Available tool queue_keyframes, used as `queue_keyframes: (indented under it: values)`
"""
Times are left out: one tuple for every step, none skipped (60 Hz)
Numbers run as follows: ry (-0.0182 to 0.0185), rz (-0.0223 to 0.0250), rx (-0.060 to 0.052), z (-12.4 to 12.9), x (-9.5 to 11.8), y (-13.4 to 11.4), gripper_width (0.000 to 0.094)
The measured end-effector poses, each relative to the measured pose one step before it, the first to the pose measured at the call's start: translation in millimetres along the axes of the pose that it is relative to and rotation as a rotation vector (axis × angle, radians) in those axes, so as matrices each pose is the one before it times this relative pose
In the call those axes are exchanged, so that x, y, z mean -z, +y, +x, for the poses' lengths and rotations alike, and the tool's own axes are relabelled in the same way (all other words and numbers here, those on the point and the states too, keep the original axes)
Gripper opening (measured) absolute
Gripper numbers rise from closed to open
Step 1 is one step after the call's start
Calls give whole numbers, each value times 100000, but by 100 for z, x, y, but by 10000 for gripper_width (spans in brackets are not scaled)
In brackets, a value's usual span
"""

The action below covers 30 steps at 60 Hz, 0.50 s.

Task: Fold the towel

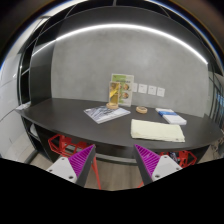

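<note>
A pale yellow folded towel (157, 130) lies on the dark table (70, 113), toward its right side, well beyond my fingers. My gripper (113, 160) is open and empty, held back from the table's front edge and below its top. Its two purple pads (76, 158) stand wide apart with floor showing between them.
A stack of papers or a magazine (105, 113) lies mid-table. A green and yellow box (120, 92) stands upright at the back by the wall. A roll of tape (143, 109) and a white-blue item (171, 118) lie at the right. Red-orange objects (60, 145) sit under the table.
</note>
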State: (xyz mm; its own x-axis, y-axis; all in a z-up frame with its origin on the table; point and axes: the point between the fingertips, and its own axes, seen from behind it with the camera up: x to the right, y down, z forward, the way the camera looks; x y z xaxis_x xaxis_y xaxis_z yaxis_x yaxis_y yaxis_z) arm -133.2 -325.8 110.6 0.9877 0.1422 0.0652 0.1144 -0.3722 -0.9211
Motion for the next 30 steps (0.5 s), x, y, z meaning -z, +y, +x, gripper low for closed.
queue_keyframes:
  values:
    - [860, -1, 58, 314, -62, -14, 793]
    - [688, 196, -79, 308, -152, -67, 793]
    - [578, 214, -219, 338, -284, -59, 793]
    - [470, 132, -305, 555, -698, -30, 793]
    - [345, -73, -385, 424, -534, -28, 792]
    - [312, -338, -545, -85, 317, 61, 794]
    - [-210, 83, -411, 998, -1657, -67, 793]
    - [-89, -99, -446, 438, -808, -86, 793]
    - [-24, -27, -426, 409, -843, -69, 794]
    - [36, -181, -369, 400, -839, -44, 793]
    - [87, -254, -238, 412, -889, -55, 795]
    - [34, -263, -109, 349, -912, -57, 793]
    - [-192, -637, 112, 464, -819, -319, 792]
    - [-174, -77, 89, 284, -940, -122, 792]
    - [-186, 65, 161, 318, -975, -144, 793]
    - [-133, 91, 139, 344, -976, -155, 793]
    - [-86, 56, 263, 321, -1044, -151, 792]
    - [-100, 57, 292, 364, -1032, -142, 793]
    - [-74, 214, 267, 350, -1048, -166, 793]
    - [60, 189, 173, 410, -1055, -172, 792]
    - [120, 96, 17, 418, -1110, -165, 793]
    - [178, -222, 19, 407, -1109, -105, 793]
    - [168, -519, -47, 384, -1103, -25, 793]
    - [78, -641, -146, 348, -1129, 13, 794]
    - [-126, -606, -310, 293, -1070, 0, 794]
    - [-130, -643, -366, 247, -1059, 1, 794]
    - [-230, -694, -375, 183, -1059, 29, 792]
    - [-370, -745, -297, 153, -1061, 19, 790]
    - [-379, -705, -144, 153, -996, 49, 784]
    - [-322, -795, 160, 196, -1026, 75, 778]
